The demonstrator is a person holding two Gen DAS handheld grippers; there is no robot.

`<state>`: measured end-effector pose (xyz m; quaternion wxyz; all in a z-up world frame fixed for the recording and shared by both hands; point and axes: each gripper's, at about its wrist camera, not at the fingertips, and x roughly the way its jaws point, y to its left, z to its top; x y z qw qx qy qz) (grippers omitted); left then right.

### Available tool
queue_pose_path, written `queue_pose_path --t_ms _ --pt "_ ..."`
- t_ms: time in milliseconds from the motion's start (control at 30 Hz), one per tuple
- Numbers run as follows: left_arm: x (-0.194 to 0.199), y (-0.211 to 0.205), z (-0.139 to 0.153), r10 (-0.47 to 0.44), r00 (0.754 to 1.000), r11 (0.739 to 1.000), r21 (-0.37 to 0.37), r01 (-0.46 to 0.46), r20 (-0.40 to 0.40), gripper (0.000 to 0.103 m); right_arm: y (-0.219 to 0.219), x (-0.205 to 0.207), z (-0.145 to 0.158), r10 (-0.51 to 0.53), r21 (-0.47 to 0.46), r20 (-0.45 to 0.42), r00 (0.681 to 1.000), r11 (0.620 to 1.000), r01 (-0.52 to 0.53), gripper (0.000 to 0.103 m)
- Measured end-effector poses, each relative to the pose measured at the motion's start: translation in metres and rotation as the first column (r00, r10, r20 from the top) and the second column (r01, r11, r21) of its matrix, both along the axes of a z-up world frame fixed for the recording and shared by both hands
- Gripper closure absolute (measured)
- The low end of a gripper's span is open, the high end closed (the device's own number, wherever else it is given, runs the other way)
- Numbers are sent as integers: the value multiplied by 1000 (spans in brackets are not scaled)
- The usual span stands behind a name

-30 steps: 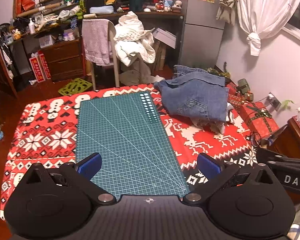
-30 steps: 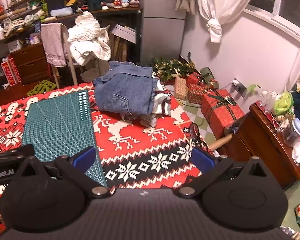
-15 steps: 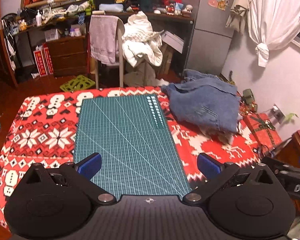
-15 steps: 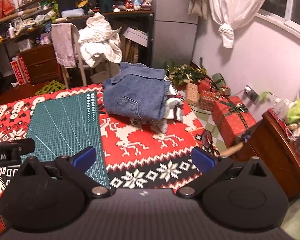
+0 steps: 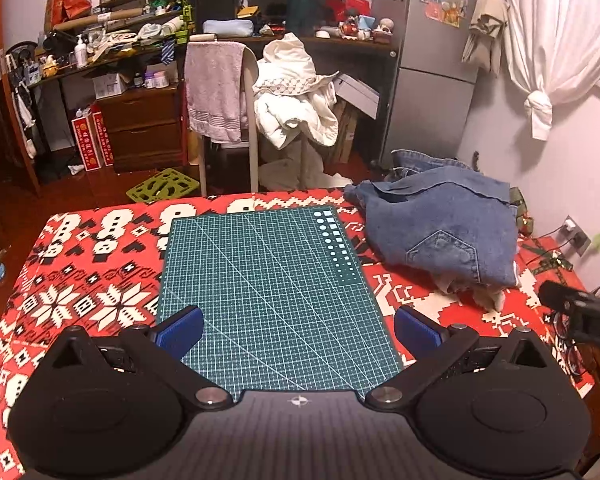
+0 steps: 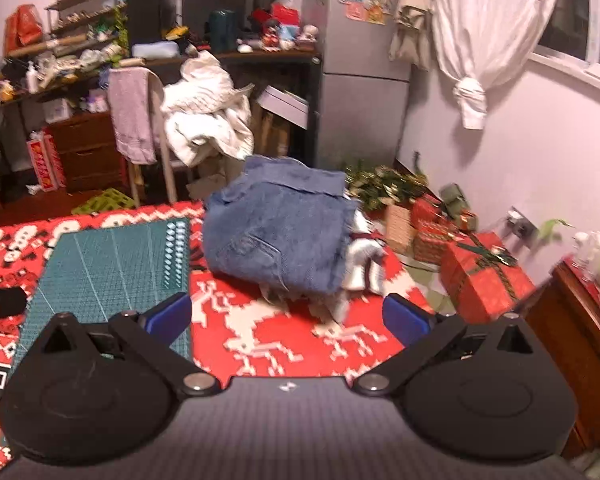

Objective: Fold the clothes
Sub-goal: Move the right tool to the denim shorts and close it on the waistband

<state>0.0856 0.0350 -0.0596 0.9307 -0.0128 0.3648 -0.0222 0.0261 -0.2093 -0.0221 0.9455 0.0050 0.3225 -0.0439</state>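
A red, white and black patterned cloth (image 5: pixel 80 280) covers the table, and on it, toward the left, lies a green cutting mat (image 5: pixel 268 288) with a white grid. The left gripper (image 5: pixel 298 330) hangs above the near edge of the mat with its blue-padded fingers (image 5: pixel 180 330) spread wide and nothing between them. To the right of the mat, just past its far right corner, sits a heap of clothes: a pair of blue jeans (image 5: pixel 444 228) (a back pocket faces up) piled loosely on top, with a striped white garment (image 6: pixel 364 264) poking out from under its right side. The right gripper (image 6: pixel 286 320) is held over the bare patterned cloth in front of that heap, its fingers also wide apart and empty, not touching the jeans; the right view is somewhat blurred. Behind the table stands a chair (image 5: pixel 228 120) with a pink towel draped over its back and white laundry (image 5: pixel 296 96) heaped beside it. Further right, wrapped red gift boxes (image 6: pixel 484 276) sit by the wall under a white curtain (image 6: pixel 484 32).
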Motion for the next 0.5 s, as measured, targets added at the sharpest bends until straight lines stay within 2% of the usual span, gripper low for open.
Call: queue_pose_path --t_ms 100,300,367,467,500 --pt "11 2 -5 -4 1000 1000 -23 4 -5 1 -5 18 -10 31 10 24 999 999 -31 0" --pt "36 9 -13 1 1000 997 -83 -3 -20 4 -21 63 -18 37 -49 66 997 998 -34 0" --pt "43 12 -16 0 1000 995 -103 -3 -28 6 -31 85 -22 10 -70 67 998 998 -5 0" --pt "51 17 -20 0 999 992 -124 -5 -34 6 -50 115 -30 -12 -32 79 997 999 14 4" --pt "53 18 -22 3 999 992 -124 -7 -35 6 -55 126 -35 -20 -20 77 997 1000 21 11"
